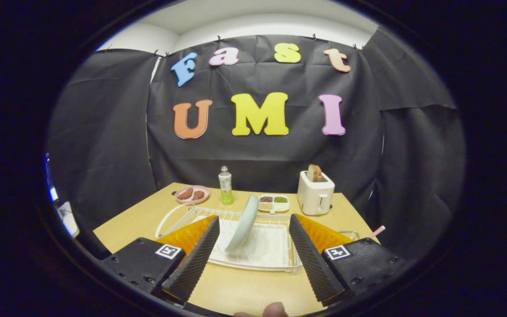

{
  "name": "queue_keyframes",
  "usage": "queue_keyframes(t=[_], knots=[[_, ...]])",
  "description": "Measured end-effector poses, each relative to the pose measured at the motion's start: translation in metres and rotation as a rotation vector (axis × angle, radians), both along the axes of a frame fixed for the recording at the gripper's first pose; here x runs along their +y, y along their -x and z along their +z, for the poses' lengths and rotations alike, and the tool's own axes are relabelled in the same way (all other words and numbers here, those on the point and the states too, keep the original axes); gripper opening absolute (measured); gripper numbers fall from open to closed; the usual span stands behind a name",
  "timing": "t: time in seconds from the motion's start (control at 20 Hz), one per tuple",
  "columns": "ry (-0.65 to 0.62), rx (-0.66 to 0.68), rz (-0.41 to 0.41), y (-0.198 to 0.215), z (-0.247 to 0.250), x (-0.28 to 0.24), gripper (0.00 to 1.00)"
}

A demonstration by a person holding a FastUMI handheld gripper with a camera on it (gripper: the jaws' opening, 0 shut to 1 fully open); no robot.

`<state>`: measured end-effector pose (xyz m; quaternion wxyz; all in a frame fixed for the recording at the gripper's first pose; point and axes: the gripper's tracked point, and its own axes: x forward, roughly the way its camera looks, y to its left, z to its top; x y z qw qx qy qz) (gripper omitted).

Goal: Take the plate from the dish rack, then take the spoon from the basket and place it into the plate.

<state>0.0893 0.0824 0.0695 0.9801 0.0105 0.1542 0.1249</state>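
A pale green plate (244,222) stands on edge, tilted, in the white wire dish rack (275,255) on the wooden table (143,218). My gripper (253,219) is open, its two black ribbed fingers (194,259) spread wide over the rack's near side. The plate stands between the fingertips and slightly beyond them, touching neither. Beyond the right finger, past the rack's right end, a pink striped handle (377,231) sticks up; it may be the spoon's. The right finger hides what holds it.
At the back of the table stand a pink plate with brown food (192,194), a green-bottomed bottle (225,185), a small divided dish (273,202) and a white toaster with bread (315,193). A person's fingertip (275,310) shows below the fingers.
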Motion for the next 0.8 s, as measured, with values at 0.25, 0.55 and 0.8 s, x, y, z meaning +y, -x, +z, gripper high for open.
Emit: queue_keyframes(t=[0.25,0.55,0.8], knots=[[0.024,0.159,0.031,-0.037,0.004,0.023,1.0],[0.093,0.33,0.037,-0.083,-0.018,0.042,1.0],[0.115,0.458,-0.01,-0.124,-0.05,0.046,1.0]])
